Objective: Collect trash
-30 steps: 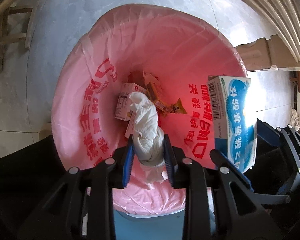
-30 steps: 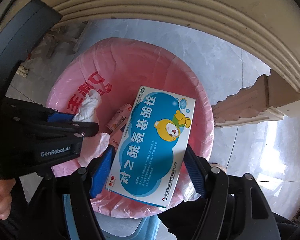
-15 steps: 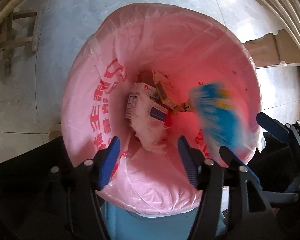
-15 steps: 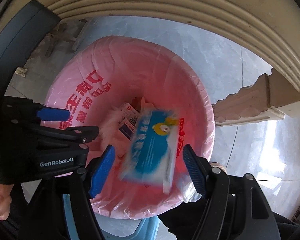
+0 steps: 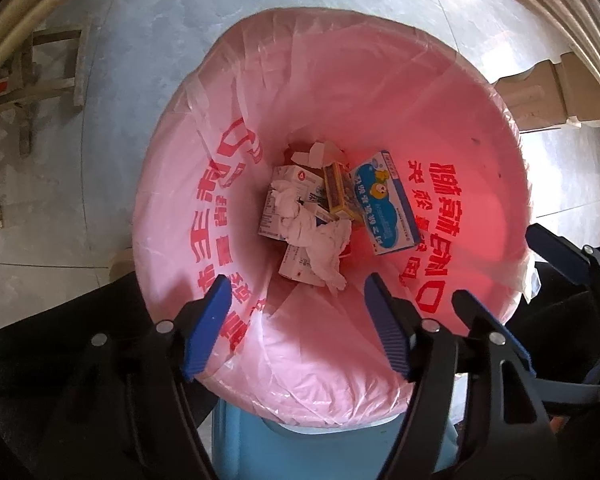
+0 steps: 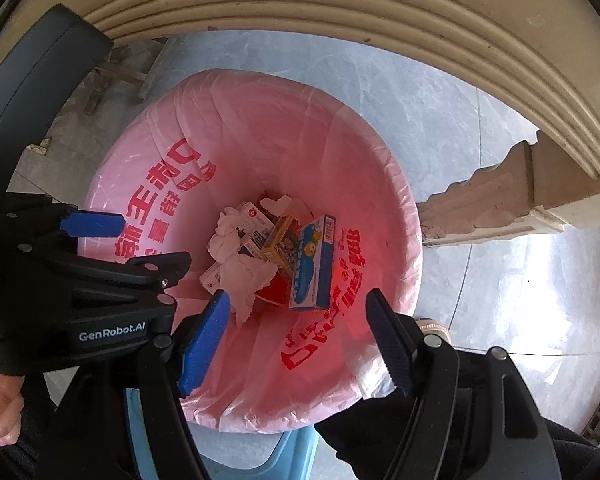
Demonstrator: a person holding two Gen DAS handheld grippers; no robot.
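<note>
A bin lined with a pink bag (image 5: 380, 92) with red print stands below both grippers; it also shows in the right wrist view (image 6: 260, 120). At its bottom lie a crumpled white tissue (image 5: 316, 236), a blue-and-white medicine box (image 5: 384, 204), a yellow box (image 5: 340, 192) and white cartons (image 5: 296, 184). The tissue (image 6: 240, 268) and blue box (image 6: 314, 264) show in the right wrist view too. My left gripper (image 5: 296, 320) is open and empty above the bin's near rim. My right gripper (image 6: 296, 332) is open and empty beside it, also seen at the right of the left wrist view (image 5: 500, 280).
The bin sits on a light blue stool (image 5: 340, 452) on a grey tiled floor (image 5: 180, 20). A cream moulded table edge (image 6: 340, 12) and its carved leg (image 6: 500, 200) stand behind the bin. A wooden frame (image 5: 32, 72) lies on the floor at the left.
Both grippers opened. The tissue dropped from the left gripper and the blue medicine box from the right; both now lie at the bottom of the bin.
</note>
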